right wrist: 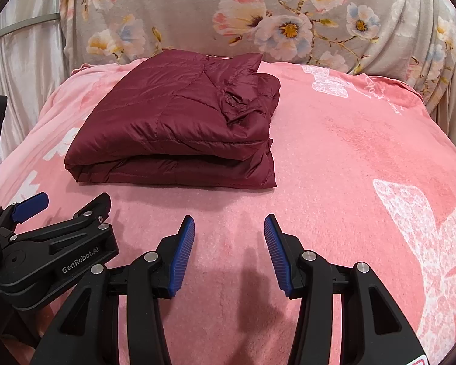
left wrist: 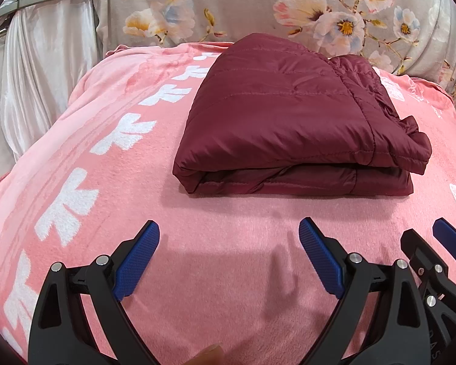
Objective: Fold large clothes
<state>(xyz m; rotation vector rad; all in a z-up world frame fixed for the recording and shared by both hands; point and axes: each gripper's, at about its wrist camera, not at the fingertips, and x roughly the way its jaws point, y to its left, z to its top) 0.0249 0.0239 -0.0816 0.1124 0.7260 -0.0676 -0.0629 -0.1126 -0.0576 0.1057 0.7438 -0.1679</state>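
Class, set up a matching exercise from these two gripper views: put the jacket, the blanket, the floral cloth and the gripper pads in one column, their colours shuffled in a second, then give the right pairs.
Things:
1. jacket
2. blanket
3. floral cloth
4. gripper pads

Colours:
A. blue
B. grey with flowers
C. maroon
D. pink with white print

Pairs: 1-C, 2-D, 3-B, 4-A

bare pink blanket (right wrist: pixel 334 152) lies open right of the folded maroon jacket (right wrist: pixel 179 121); the floral cushion (right wrist: pixel 197 15) blocks the far side.
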